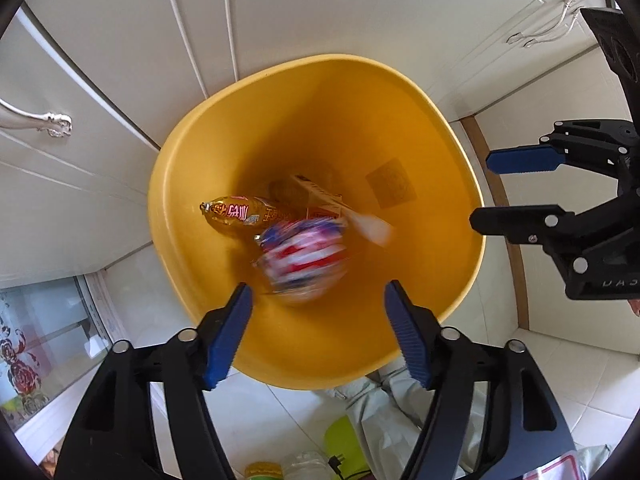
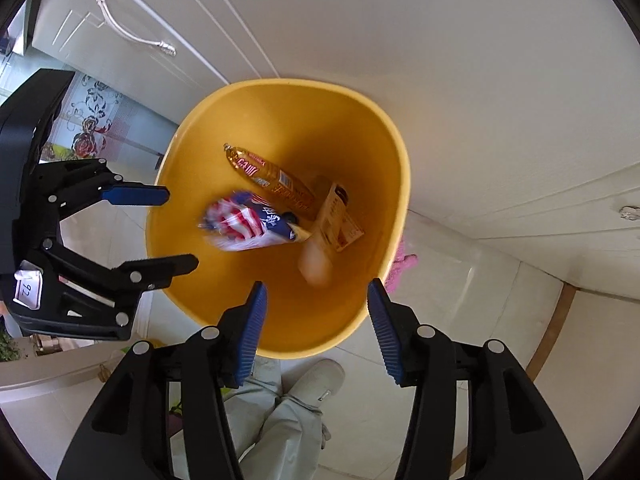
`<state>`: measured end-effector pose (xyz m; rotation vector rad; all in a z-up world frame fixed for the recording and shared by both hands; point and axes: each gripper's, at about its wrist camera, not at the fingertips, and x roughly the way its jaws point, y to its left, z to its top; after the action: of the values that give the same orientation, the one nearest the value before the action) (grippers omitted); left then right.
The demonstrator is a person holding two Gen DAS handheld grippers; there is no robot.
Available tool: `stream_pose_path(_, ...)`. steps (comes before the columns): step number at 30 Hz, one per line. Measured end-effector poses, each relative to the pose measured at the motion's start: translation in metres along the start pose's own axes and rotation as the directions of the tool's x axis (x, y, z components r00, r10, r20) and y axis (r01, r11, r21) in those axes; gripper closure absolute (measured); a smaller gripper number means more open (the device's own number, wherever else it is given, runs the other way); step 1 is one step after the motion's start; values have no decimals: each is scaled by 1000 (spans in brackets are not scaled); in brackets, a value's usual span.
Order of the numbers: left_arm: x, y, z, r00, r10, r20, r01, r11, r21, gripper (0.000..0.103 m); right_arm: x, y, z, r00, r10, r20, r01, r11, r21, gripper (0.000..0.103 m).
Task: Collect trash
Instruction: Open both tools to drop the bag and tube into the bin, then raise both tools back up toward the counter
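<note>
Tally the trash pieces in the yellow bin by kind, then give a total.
Red, white and blue snack bag: 1
Golden sausage-shaped wrapper: 1
Small cardboard box: 1
Pale blurred piece, kind unclear: 1
Total in the yellow bin: 4

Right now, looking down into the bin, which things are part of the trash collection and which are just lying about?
Part of the job:
- yellow bin
- blurred red, white and blue wrapper inside it
- sausage-shaped gold wrapper
- small carton
- left gripper and right gripper, both open, empty

Just lying about:
- pink cloth behind the bin
- cabinet handle
- person's shoe
</note>
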<state>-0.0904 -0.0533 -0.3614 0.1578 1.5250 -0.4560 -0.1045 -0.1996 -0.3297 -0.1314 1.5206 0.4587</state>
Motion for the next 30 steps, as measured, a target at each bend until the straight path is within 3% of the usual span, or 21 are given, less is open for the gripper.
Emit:
stream_pose_path(12,-24,-10,-2,999,-9,34,9,1000,-8,36,-28,0,-7,999,-11,40,10,999,30,50)
stream_pose_path(21,-70,-14,-21,995,7,102,-3,999,-35,36,-71,22,-22,994,-33,104,29,999,44,50)
stream_pose_path(26,-110,-21,-38,984,31,178,-19,997,-72,36,-113,47,-39,975,-122,185,119,993,29,50)
stream_pose_path(30,-146,-32,-52,966,80,247,-57,993,-99,35,-154,69,-53,945,-185,270,183,983,36,50)
